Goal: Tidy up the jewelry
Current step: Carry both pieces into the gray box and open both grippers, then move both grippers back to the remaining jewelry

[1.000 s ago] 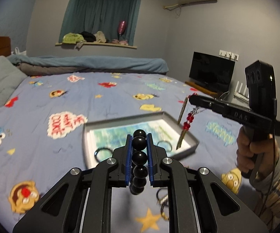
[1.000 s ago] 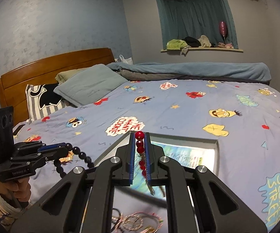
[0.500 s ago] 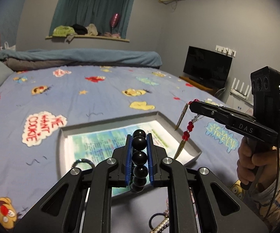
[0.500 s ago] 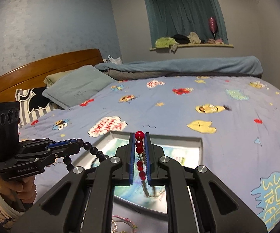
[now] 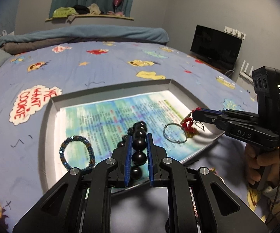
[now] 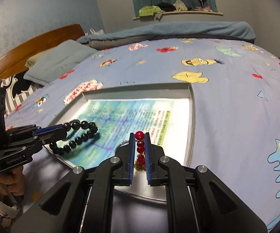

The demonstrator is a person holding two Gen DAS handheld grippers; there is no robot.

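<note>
Left hand-held gripper easing open around black bead bracelet, right hand-held gripper easing open around red bead strand

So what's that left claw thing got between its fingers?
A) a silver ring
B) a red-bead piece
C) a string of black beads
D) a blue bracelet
C: the black beads sit between the left gripper's blue pads as its jaws start opening over the tray; the red-bead piece is in the right gripper, while the silver ring and blue bracelet lie in the tray.

Black bead bracelet and red-beaded ornament over tray.
</note>
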